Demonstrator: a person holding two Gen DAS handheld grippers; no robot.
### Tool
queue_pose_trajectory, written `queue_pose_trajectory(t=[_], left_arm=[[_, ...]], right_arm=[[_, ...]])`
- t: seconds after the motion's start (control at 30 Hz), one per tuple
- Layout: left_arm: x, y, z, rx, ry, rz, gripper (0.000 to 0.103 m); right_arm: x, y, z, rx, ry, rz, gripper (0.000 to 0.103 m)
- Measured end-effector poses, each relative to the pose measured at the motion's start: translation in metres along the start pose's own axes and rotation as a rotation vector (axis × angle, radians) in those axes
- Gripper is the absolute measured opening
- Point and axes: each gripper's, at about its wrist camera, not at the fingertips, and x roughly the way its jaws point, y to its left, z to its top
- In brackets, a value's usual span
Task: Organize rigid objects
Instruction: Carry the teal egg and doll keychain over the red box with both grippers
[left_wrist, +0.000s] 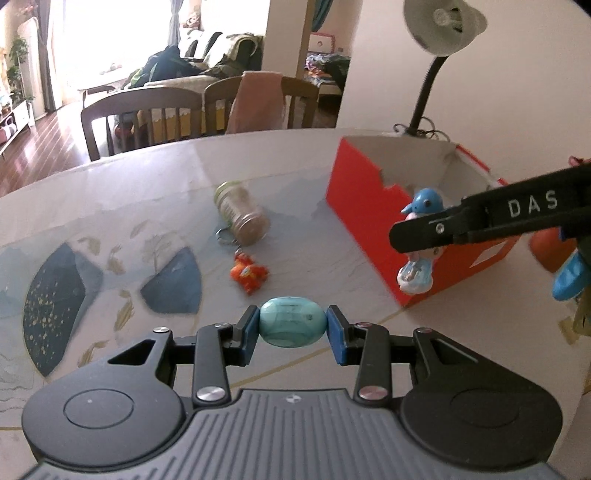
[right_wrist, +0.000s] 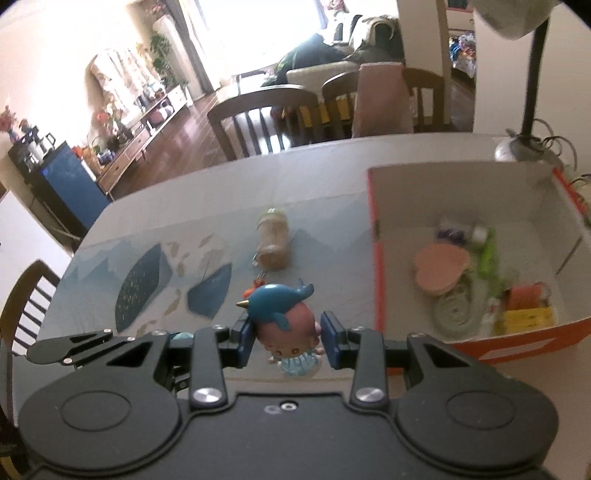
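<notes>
The right claw is clamped on a blue-capped doll figurine just left of the orange box and clear of the table, so its drop lies rightward over the near wall — this hand looks the nearer. The left claw is clamped on a teal egg-shaped toy, long axis spanning the pads, the box ahead and right. Only the right wrist view shows the box's contents — the left shows the orange toy beside the lying jar.
</notes>
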Motion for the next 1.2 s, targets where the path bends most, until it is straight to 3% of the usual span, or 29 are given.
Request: queue_pose_trajectory(t=[0.57,1.2], left_arm=[[-0.012,-0.074,0.070,0.101,-0.078,-0.058,0.038],[0.082,-0.155,0.111,0.178,0.031,-0.084,0.038]], right_arm=[[-0.046,-0.081,0.030,0.061,-0.091,-0.073,0.036],[-0.031,-0.198,0.041,0.155,-0.065,-0.202,0.036]])
